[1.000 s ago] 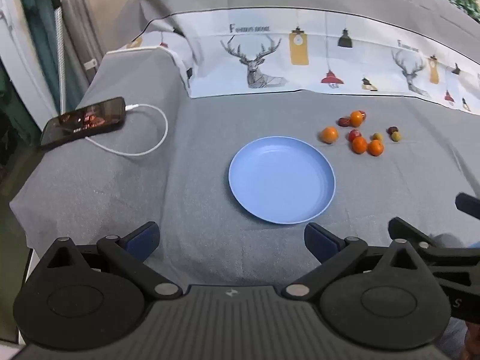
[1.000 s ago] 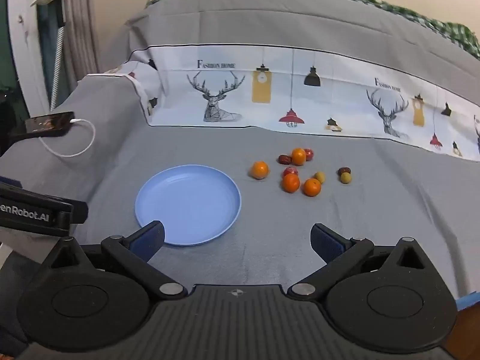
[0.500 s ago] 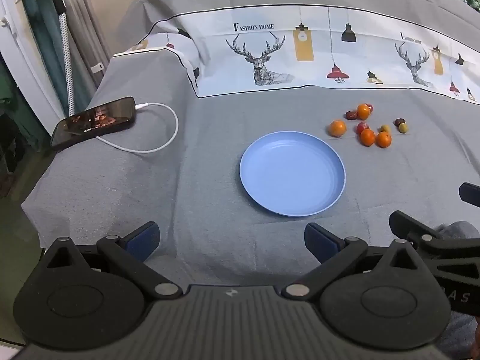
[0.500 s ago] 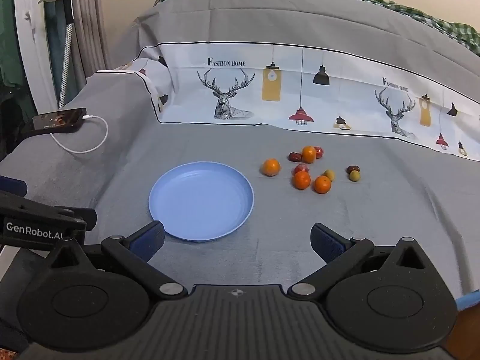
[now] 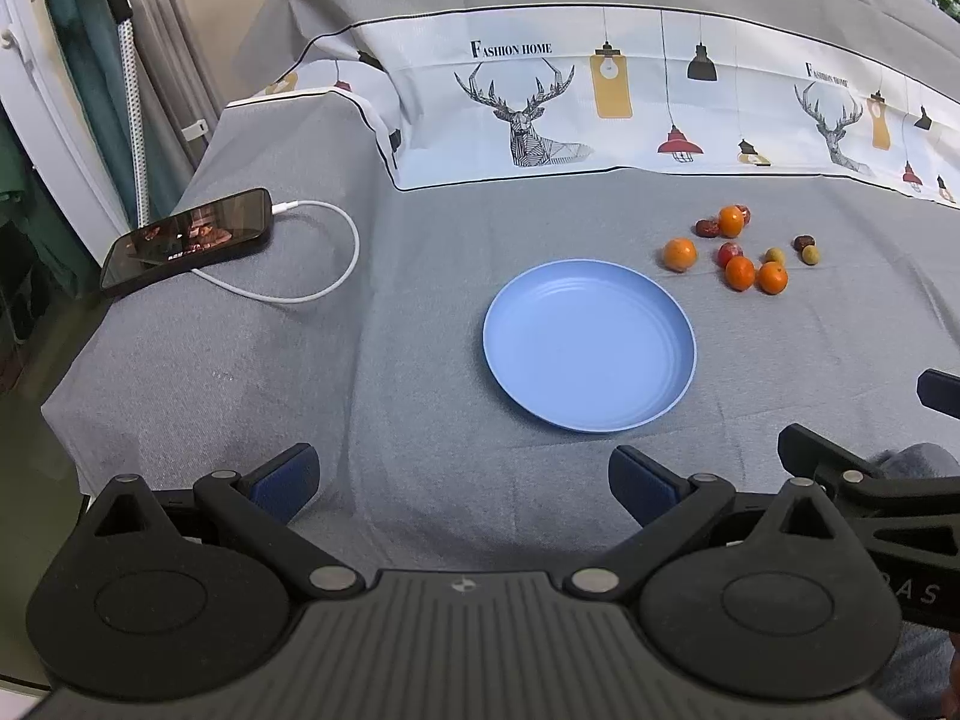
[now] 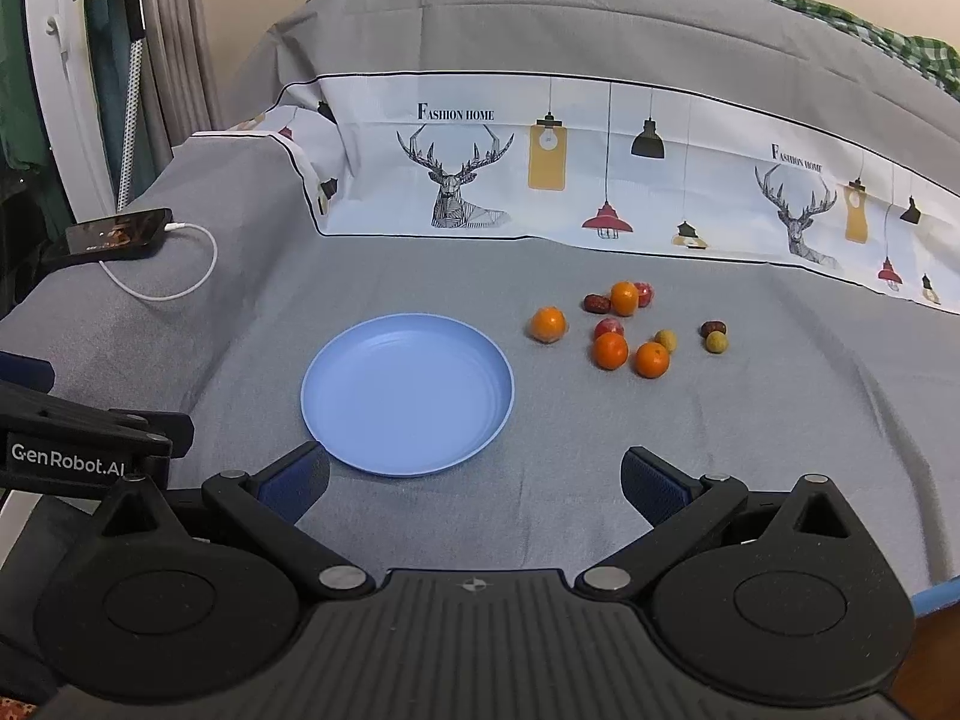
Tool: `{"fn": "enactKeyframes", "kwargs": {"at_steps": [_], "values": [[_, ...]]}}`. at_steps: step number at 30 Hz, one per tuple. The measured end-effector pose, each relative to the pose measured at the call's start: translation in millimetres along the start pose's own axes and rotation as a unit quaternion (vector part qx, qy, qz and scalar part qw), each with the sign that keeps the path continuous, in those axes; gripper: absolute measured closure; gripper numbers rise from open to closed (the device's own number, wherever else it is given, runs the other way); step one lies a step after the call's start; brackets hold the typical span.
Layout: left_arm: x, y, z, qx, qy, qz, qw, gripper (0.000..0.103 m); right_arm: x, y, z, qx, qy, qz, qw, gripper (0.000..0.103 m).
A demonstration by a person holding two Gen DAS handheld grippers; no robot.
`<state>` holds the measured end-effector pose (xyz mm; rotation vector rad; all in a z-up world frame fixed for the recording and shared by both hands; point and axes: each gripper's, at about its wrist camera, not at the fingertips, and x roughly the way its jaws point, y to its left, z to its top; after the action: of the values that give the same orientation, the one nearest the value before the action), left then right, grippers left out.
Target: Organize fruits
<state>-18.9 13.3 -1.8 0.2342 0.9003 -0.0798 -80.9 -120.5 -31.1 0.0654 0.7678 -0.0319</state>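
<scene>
- Both views: even, soft indoor light; the grey cloth (image 5: 420, 276) is evenly lit, without glare.
- Shadows: faint and short under the oranges (image 6: 609, 351) and at the near rim of the blue plate (image 6: 384, 468).
- Distortion: strong fisheye bending; the printed band (image 5: 600, 96) bows, and the frame corners are black.
- Focus: sharp throughout; the left edge is dimmer.

The plate (image 6: 336, 414) looks like smooth, softly glossy blue plastic, lying on a matt, finely woven grey cloth (image 6: 600, 480). The oranges (image 6: 609, 351) have shiny, dimpled skin, and the left tool (image 5: 462, 483) is matt black plastic with ribbed casing, as is the right tool (image 6: 474, 483)
</scene>
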Motion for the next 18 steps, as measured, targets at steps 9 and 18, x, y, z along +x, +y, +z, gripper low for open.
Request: {"fn": "enactKeyframes", "kwargs": {"at_steps": [9,18], "values": [[1.4,3.7,0.5,-0.003,0.003,0.001,1.0,0.0,2.0,1.1,1.9,-0.002,0.004,0.001,1.0,0.0],[1.4,4.3,0.2,-0.003,0.003,0.001,1.0,0.0,2.6,-0.2,1.4,-0.002,0.004,0.001,1.0,0.0]]}}
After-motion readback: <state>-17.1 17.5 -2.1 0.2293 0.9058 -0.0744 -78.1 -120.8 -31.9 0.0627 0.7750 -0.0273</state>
